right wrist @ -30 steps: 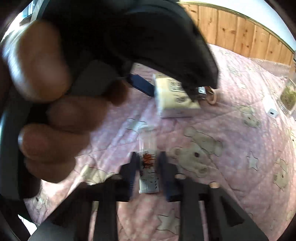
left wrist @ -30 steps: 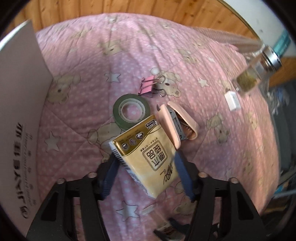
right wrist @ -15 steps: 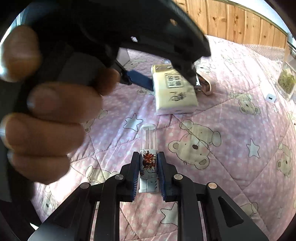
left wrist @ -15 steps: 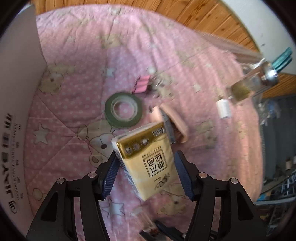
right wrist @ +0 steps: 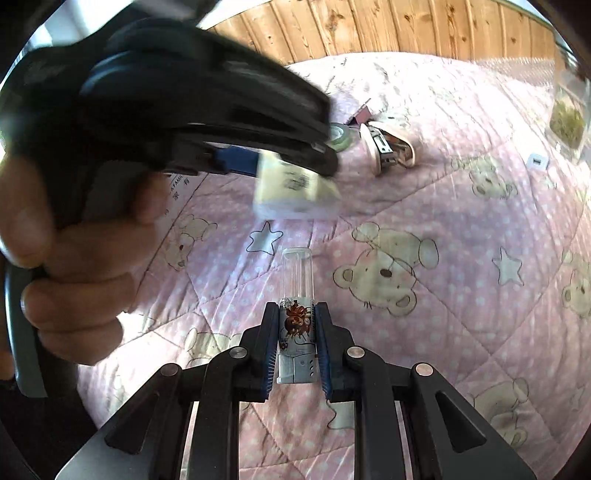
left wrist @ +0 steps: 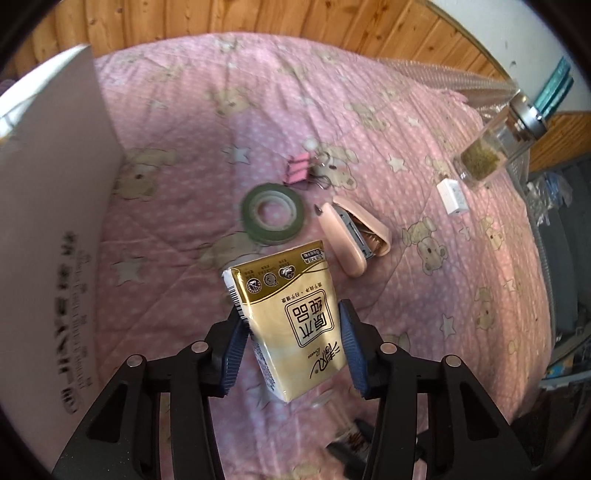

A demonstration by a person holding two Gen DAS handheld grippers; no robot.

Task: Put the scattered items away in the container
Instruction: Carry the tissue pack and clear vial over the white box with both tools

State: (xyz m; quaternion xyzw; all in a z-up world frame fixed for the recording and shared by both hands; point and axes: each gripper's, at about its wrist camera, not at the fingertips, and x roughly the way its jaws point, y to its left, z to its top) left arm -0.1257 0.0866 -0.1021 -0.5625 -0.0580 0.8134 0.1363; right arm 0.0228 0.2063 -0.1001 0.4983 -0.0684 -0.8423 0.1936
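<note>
Tissue pack (left wrist: pixel 291 314) pinched between left gripper (left wrist: pixel 291 354) jaws (gold face up), right gripper (right wrist: pixel 296 349) jaws clamped narrowly on small lighter (right wrist: pixel 297 332), both above pink quilt (left wrist: pixel 207 133)

A pink quilt (left wrist: pixel 221 122) printed with bears and stars covers the bed. Wooden panelling (left wrist: pixel 258 22) runs behind it. A metal-capped glass jar (left wrist: pixel 498 147) stands near the edge.

Bedroom: pink teddy-bear quilt (left wrist: pixel 369 122), wood panelling (left wrist: pixel 258 18)

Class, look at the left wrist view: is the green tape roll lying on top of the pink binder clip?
No, the green tape roll lies flat on the quilt, apart from the pink binder clip.
</note>
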